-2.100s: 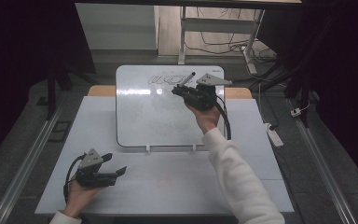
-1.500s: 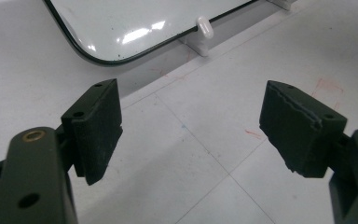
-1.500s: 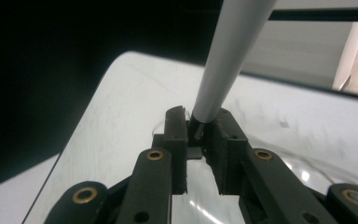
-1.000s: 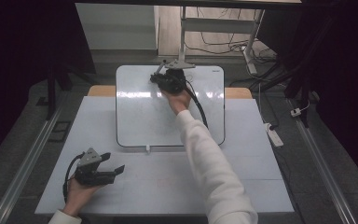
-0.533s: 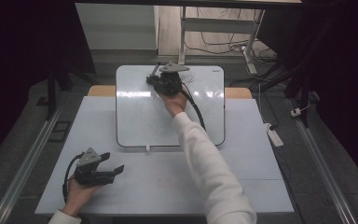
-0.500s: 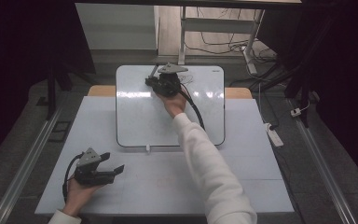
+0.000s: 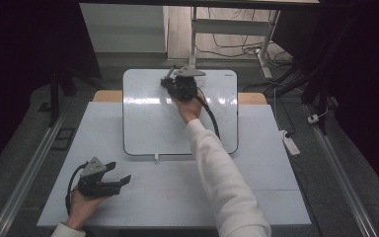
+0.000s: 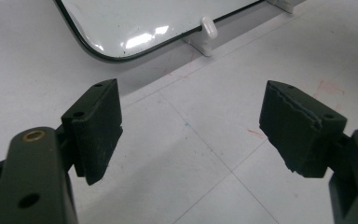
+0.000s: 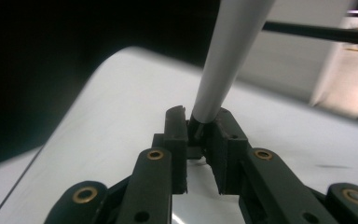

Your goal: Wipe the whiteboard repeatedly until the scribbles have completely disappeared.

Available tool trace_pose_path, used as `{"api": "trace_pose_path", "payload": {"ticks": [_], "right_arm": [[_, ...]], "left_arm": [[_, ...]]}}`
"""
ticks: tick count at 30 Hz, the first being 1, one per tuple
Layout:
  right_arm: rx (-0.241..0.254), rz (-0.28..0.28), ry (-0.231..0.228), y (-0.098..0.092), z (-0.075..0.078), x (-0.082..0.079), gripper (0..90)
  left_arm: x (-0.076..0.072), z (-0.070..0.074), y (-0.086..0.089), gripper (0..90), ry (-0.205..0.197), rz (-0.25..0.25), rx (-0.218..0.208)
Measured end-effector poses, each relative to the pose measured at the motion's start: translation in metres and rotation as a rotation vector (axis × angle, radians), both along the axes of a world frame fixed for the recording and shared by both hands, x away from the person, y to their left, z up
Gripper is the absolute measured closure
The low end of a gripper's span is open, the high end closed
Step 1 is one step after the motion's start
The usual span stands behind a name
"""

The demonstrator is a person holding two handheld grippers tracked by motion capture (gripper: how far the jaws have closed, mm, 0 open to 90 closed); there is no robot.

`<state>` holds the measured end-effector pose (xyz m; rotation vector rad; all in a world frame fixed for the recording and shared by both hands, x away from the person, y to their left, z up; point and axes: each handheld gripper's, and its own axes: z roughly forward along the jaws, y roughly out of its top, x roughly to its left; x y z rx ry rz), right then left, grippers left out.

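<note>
A white whiteboard [image 7: 148, 123] lies flat at the far middle of the table. My right gripper [image 7: 173, 83] hovers over its far edge, shut on a pale grey marker [image 7: 170, 74]. In the right gripper view the marker [image 9: 223, 60] rises from between the nearly closed jaws, with the whiteboard [image 9: 121, 102] beneath. My left gripper [image 7: 123, 180] rests near the front left of the table, open and holding nothing. Its view shows the pads [image 8: 98, 126] wide apart over the white table top, with the whiteboard's near corner [image 8: 135, 23] ahead.
A small white clip [image 7: 156, 158] sticks out at the whiteboard's near edge. A white power strip [image 7: 291, 143] lies off the table's right side. Behind the table stand a metal frame leg [image 7: 194, 34] and loose floor cables [image 7: 237, 49].
My right gripper has carried the marker leftward along the whiteboard's far edge, from the right corner to the middle. The left gripper has stayed put.
</note>
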<state>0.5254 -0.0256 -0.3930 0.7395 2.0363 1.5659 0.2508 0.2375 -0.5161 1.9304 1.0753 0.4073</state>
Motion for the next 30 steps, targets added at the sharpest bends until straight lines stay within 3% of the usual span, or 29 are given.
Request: {"api": "trace_pose_path", "payload": {"ticks": [1, 3, 4, 5, 6, 8, 10, 11, 12, 15, 17, 18, 19, 20, 22, 23, 24, 25, 26, 28, 29, 30], "right_arm": [[0.026, -0.025, 0.006, -0.005, 0.003, 0.003, 77.3], [0.033, -0.029, 0.009, -0.008, 0.004, 0.004, 77.3], [0.002, 0.001, 0.004, -0.004, 0.001, 0.000, 77.3], [0.002, 0.001, 0.004, -0.004, 0.001, 0.000, 77.3], [-0.044, 0.072, 0.010, 0.004, -0.005, -0.005, 77.3], [-0.057, 0.098, 0.016, 0.003, -0.007, -0.006, 77.3], [-0.046, 0.097, 0.026, -0.001, -0.006, -0.003, 77.3], [-0.011, 0.022, 0.021, -0.011, -0.001, 0.002, 77.3], [0.018, -0.001, 0.022, -0.016, 0.001, 0.005, 77.3], [0.036, -0.020, 0.021, -0.020, 0.003, 0.005, 77.3], [-0.007, 0.037, 0.025, -0.012, -0.003, -0.002, 77.3], [-0.007, 0.037, 0.025, -0.012, -0.003, -0.002, 77.3], [-0.026, 0.087, 0.038, -0.008, -0.008, -0.005, 77.3], [-0.066, 0.109, 0.021, -0.006, -0.011, -0.008, 77.3], [-0.056, 0.104, 0.028, -0.009, -0.010, -0.007, 77.3], [-0.015, 0.032, 0.018, -0.019, -0.004, -0.001, 77.3], [0.018, -0.006, 0.017, -0.025, 0.000, 0.003, 77.3], [0.018, -0.006, 0.017, -0.025, 0.000, 0.003, 77.3], [0.061, -0.037, 0.024, -0.033, 0.003, 0.008, 77.3], [0.055, -0.033, 0.020, -0.032, 0.003, 0.007, 77.3], [0.008, 0.012, 0.017, -0.025, -0.001, 0.002, 77.3], [-0.007, 0.043, 0.024, -0.022, -0.004, 0.000, 77.3]], "left_arm": [[0.000, 0.000, 0.000, 22.1, -0.002, 0.001, -0.001], [0.000, 0.000, 0.001, 22.1, 0.001, 0.003, -0.002], [0.001, -0.001, 0.001, 22.1, 0.003, 0.003, -0.005], [0.001, -0.001, 0.002, 22.1, 0.004, 0.006, -0.006], [0.002, -0.001, 0.002, 22.1, 0.008, 0.005, -0.010], [0.001, -0.001, 0.002, 22.1, 0.007, 0.005, -0.006], [0.000, -0.001, 0.002, 22.1, 0.005, 0.007, -0.006], [-0.001, -0.001, 0.002, 22.1, 0.004, 0.010, -0.008], [-0.001, -0.001, 0.003, 22.1, 0.003, 0.012, -0.010], [0.000, -0.001, 0.003, 22.1, 0.005, 0.013, -0.011], [0.000, -0.001, 0.003, 22.1, 0.007, 0.013, -0.011], [0.001, -0.002, 0.003, 22.1, 0.008, 0.013, -0.011], [0.001, -0.002, 0.003, 22.1, 0.009, 0.013, -0.011], [0.000, -0.002, 0.004, 22.1, 0.008, 0.014, -0.011], [0.000, -0.001, 0.004, 22.2, 0.007, 0.014, -0.010], [-0.001, -0.001, 0.004, 22.1, 0.006, 0.015, -0.010], [-0.001, -0.001, 0.004, 22.1, 0.005, 0.015, -0.012], [-0.001, -0.001, 0.003, 22.1, 0.004, 0.015, -0.012], [-0.002, -0.001, 0.003, 22.1, 0.004, 0.012, -0.012], [-0.001, -0.001, 0.003, 22.2, 0.006, 0.011, -0.013], [0.000, -0.002, 0.003, 22.1, 0.008, 0.012, -0.012], [0.001, -0.002, 0.003, 22.2, 0.010, 0.012, -0.012]]}}
